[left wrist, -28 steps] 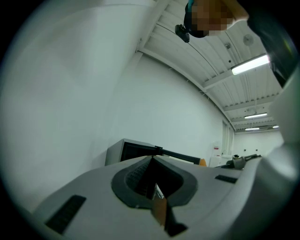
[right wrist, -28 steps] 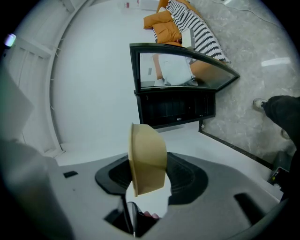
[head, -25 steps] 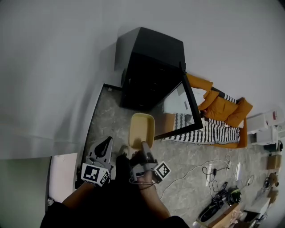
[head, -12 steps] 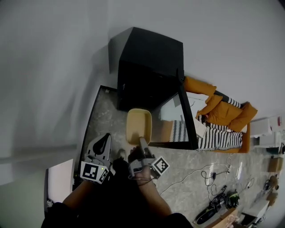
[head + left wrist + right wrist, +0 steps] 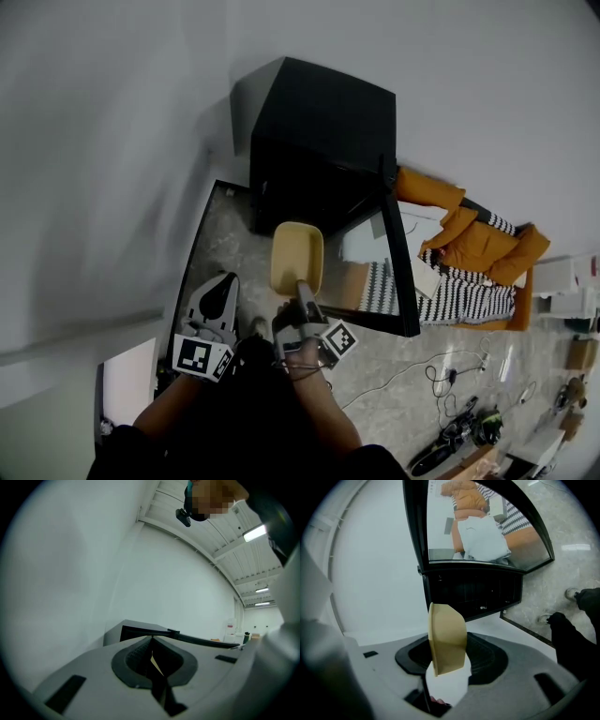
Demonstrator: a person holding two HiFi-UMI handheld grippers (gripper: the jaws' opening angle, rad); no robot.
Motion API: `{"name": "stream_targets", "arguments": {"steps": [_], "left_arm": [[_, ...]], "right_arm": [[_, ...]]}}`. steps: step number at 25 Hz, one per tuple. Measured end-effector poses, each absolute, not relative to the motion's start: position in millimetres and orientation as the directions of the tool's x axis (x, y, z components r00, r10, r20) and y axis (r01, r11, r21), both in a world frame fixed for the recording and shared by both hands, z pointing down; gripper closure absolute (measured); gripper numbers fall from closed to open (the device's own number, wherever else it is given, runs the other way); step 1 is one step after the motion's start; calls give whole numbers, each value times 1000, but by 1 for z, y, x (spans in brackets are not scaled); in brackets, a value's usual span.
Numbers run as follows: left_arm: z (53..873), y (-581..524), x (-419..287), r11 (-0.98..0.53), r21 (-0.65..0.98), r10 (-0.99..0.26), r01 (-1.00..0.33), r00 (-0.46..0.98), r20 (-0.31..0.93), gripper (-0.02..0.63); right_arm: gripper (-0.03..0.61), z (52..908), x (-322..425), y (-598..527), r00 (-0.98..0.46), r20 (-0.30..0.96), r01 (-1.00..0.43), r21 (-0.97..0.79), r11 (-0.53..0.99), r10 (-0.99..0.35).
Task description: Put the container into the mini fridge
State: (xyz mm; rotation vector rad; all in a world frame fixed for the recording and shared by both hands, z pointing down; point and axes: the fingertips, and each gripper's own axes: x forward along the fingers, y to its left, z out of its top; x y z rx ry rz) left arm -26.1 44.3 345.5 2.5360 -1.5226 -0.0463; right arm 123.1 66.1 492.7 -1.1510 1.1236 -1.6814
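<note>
1. Both grippers have come nearer to the mini fridge [image 5: 323, 112] than they were a second ago, and they have brought the container [image 5: 297, 255] with them. Its far end now reaches the foot of the fridge's open front.
2. At the left, the left gripper [image 5: 225, 281] hangs over the grey stone-patterned floor [image 5: 217, 230], beside the container and apart from it. Its jaws are pressed together and grip nothing. The left marker cube [image 5: 200, 359] carries only a black-and-white square pattern.
3. The container is a shallow, pale yellow tub held off the floor just in front of the fridge opening, not yet inside. The right gripper [image 5: 304, 287] has its jaws clamped on the tub's near edge. The right marker cube [image 5: 340, 339] shows another square pattern.
4. The black fridge stands against a white wall [image 5: 112, 141], and its inside is dark. Its glass door [image 5: 392, 258] is swung open to the right.
5. Right of the door lie an orange padded garment [image 5: 473, 234] and a black-and-white striped cloth [image 5: 464, 298].
6. Farther right, cables [image 5: 450, 361] trail over the floor. A white box [image 5: 574, 274] carries a red label too small to read.
</note>
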Motion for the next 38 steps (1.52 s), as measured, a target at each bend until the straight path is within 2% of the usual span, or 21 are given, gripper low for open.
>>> {"name": "stream_targets", "arguments": {"steps": [17,38], "left_arm": [[400,-73,-13,-570,191,-800,-799,593,95,609],[480,-128,-6,-580,191,-801,-792,597,47,609]], "right_arm": [[388,559,124,-44,-160,311,146,-931,-334,-937],[388,689,140,-125,-123,359,111,-921,-373,-925]]}}
